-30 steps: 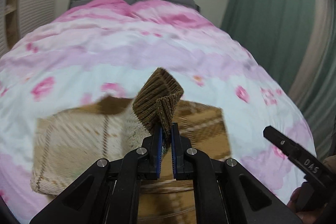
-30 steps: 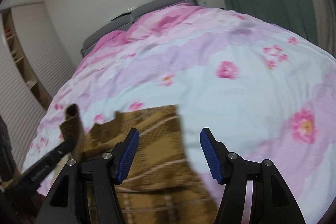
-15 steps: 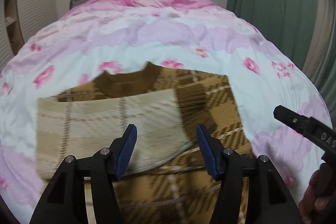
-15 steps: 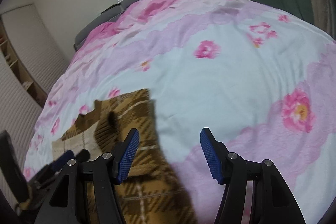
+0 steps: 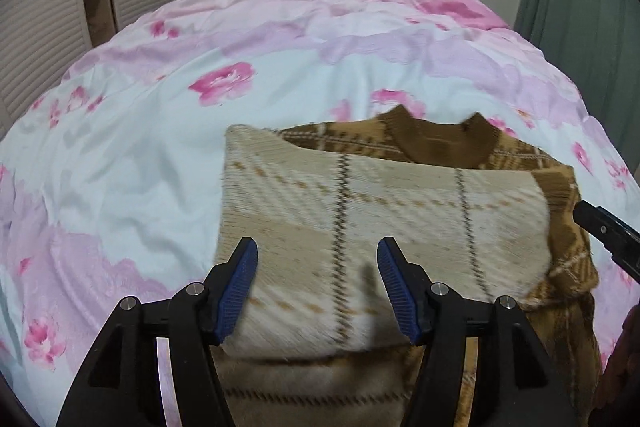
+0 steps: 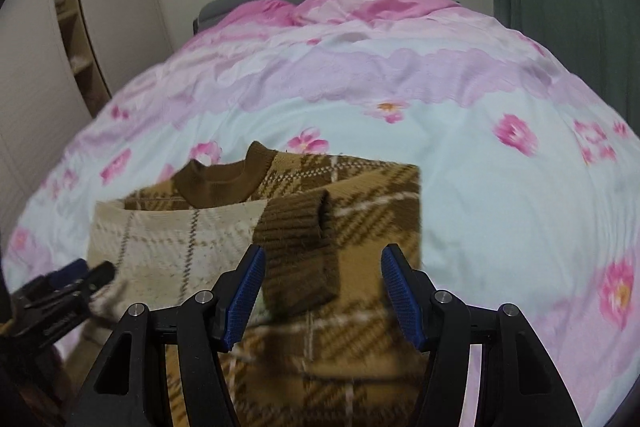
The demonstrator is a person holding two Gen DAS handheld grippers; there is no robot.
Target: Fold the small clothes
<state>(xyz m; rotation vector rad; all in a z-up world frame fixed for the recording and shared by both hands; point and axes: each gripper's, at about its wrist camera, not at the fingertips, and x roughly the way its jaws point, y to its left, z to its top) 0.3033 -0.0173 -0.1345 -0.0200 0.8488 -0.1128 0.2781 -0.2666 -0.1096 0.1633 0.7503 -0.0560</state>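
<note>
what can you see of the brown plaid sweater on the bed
The sweater looks like a soft knit in mustard-brown plaid with pale lines and a plain ribbed brown collar. It lies flat on the floral duvet, collar toward the headboard. One side is folded across the body, showing its paler cream inside, and the sleeve's ribbed brown cuff rests on top. Both tongs hover open over it; nothing grips it.

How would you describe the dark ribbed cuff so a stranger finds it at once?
On the flowered duvet lies a brown plaid sweater. Across its chest, one sleeve is folded over, ending in the cuff. Unlike the plaid around it, the cuff is plain dark brown and ribbed.
</note>
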